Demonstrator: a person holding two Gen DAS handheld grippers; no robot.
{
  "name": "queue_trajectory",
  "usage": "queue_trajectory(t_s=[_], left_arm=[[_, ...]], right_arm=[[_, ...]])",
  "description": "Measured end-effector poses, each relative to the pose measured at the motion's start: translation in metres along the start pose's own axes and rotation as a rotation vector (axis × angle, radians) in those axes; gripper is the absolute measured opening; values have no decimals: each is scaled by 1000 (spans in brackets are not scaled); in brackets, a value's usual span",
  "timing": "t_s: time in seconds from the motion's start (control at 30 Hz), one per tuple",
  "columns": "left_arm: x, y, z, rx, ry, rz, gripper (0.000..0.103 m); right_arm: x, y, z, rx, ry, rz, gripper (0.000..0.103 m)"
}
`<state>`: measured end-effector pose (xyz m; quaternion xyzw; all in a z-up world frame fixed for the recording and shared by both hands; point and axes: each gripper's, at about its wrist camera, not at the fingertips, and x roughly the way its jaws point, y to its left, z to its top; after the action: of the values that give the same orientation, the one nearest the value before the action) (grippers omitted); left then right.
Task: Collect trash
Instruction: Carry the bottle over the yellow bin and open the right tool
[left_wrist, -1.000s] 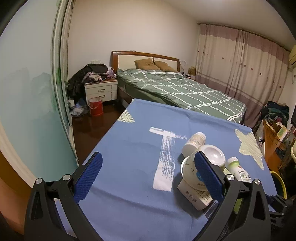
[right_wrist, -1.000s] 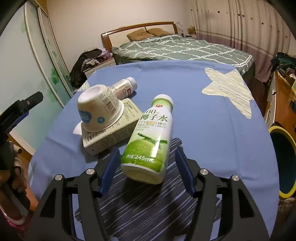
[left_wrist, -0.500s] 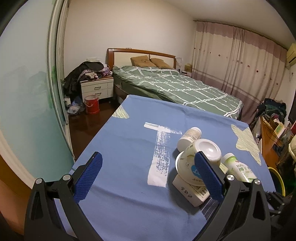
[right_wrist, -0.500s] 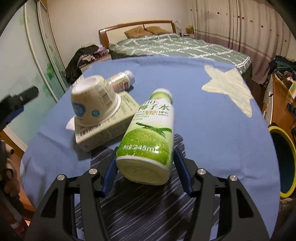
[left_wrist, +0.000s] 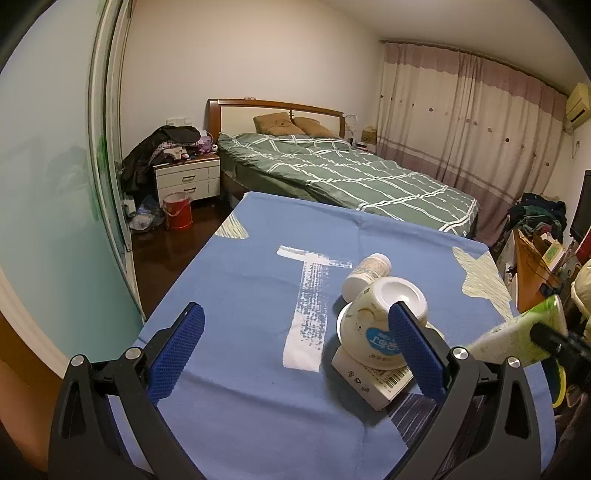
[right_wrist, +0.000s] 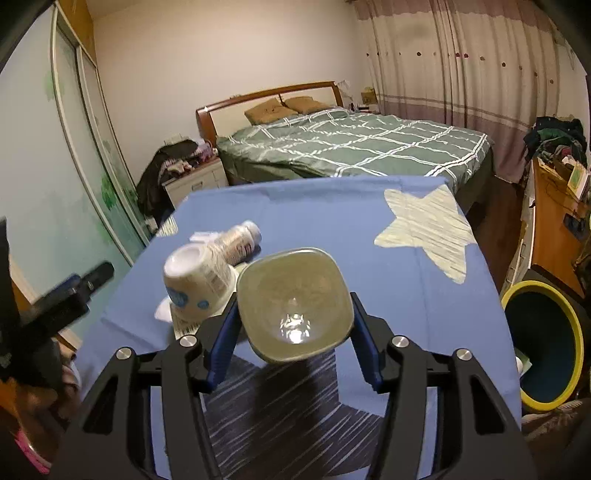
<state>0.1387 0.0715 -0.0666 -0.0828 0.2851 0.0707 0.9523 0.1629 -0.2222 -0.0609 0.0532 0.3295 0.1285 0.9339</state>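
The right gripper (right_wrist: 291, 332) has just been closing its jaws, and its blue pads now press both sides of the green coconut-water bottle (right_wrist: 293, 302), which a second ago lay flat on the blue cloth (right_wrist: 388, 280) between open jaws. The bottle is now off the cloth and tipped so that its clear base faces the right wrist camera; its shadow falls on the dark striped patch below. In the left wrist view the same bottle (left_wrist: 517, 339) shows at the right edge, tilted and clear of the table. Its label, legible earlier as "245mL" with Chinese characters, cannot be read now.

The left gripper (left_wrist: 295, 350) hangs over the near edge of the table with its jaws wide apart and nothing between the pads, much as before.

Just beyond lies an upturned white paper cup (left_wrist: 380, 328) with a blue logo, resting on a flat white carton (left_wrist: 373, 380) that shows a barcode; the print is too small to read. A small white bottle (left_wrist: 365, 277) lies on its side behind them.

To the right of the table stands a yellow-rimmed bin (right_wrist: 543, 343) on the floor. Farther off is a bed (left_wrist: 351, 177) with a green checked cover.
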Motion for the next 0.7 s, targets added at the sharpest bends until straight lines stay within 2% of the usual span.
queue_trajectory(t_s=[0.13, 0.47, 0.7], left_arm=[[-3, -2, 0, 6, -1, -3, 98], [0, -9, -2, 21, 12, -19, 98], [1, -23, -4, 47, 18, -36, 98]], right_arm=[[-7, -2, 7, 8, -17, 3, 50], [-17, -15, 11, 36, -28, -6, 50], [-27, -57, 16, 113, -67, -78, 50]])
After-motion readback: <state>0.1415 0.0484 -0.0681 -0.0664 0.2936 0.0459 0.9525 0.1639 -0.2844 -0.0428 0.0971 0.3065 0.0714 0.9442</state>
